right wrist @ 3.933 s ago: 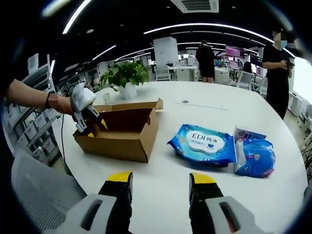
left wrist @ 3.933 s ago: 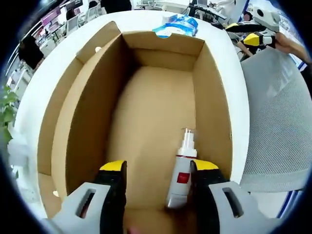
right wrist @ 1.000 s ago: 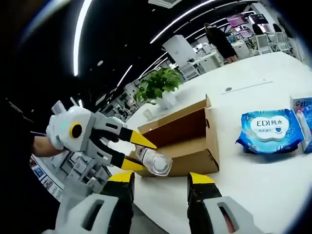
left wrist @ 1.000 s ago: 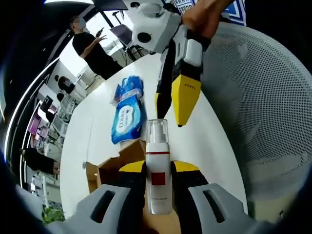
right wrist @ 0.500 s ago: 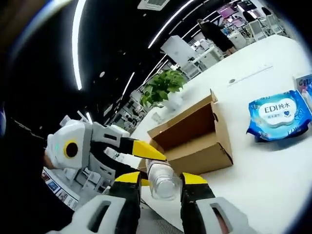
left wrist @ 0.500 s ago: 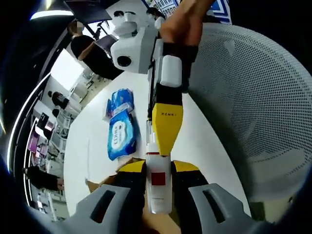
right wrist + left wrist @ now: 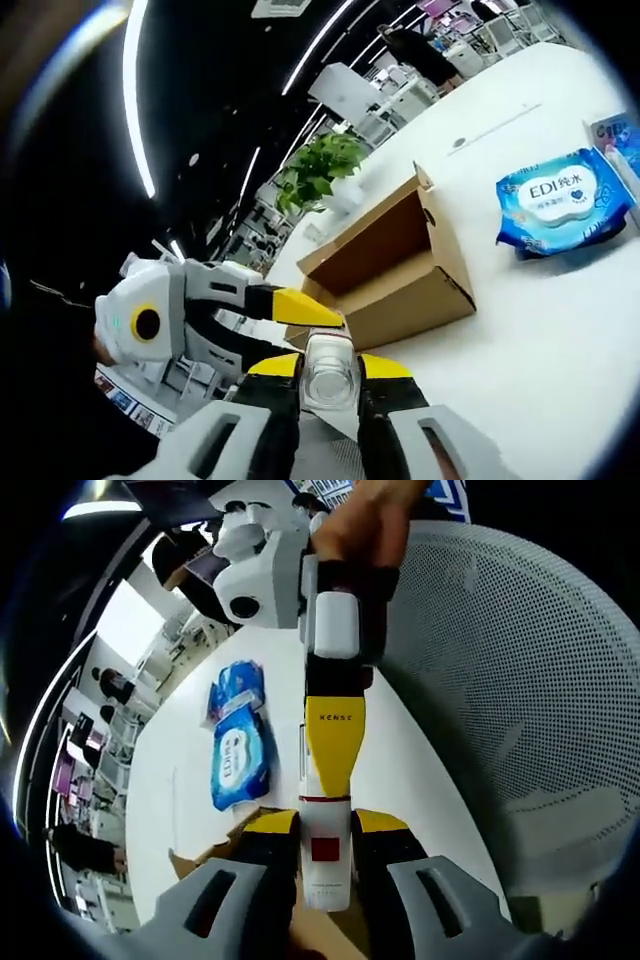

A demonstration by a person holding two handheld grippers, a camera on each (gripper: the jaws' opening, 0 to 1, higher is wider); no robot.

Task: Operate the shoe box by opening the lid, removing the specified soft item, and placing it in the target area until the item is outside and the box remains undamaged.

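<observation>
The white tabletop [image 7: 560, 300] carries the open shoe box [image 7: 385, 265] and a blue wipes pack [image 7: 565, 195]. My left gripper [image 7: 327, 825] jaws are clamped on the spray bottle's [image 7: 326, 855] body, outside the box. Its long axis points at my right gripper [image 7: 330, 372], which is closing around the cap end [image 7: 328, 372]; whether it grips, I cannot tell. The left gripper view also shows the bottle's red label [image 7: 322, 849].

Open-plan office, dark ceiling with long curved white light strips [image 7: 320, 55]. Large round white counter [image 7: 540, 300]; green leafy potted plant [image 7: 318, 168] at its far edge. Grey mesh-back office chair [image 7: 520, 680] just beside counter's near edge. Rows of white desks and chairs [image 7: 400, 95] beyond; people standing further back. Bright window light [image 7: 135, 620] behind far desks.
</observation>
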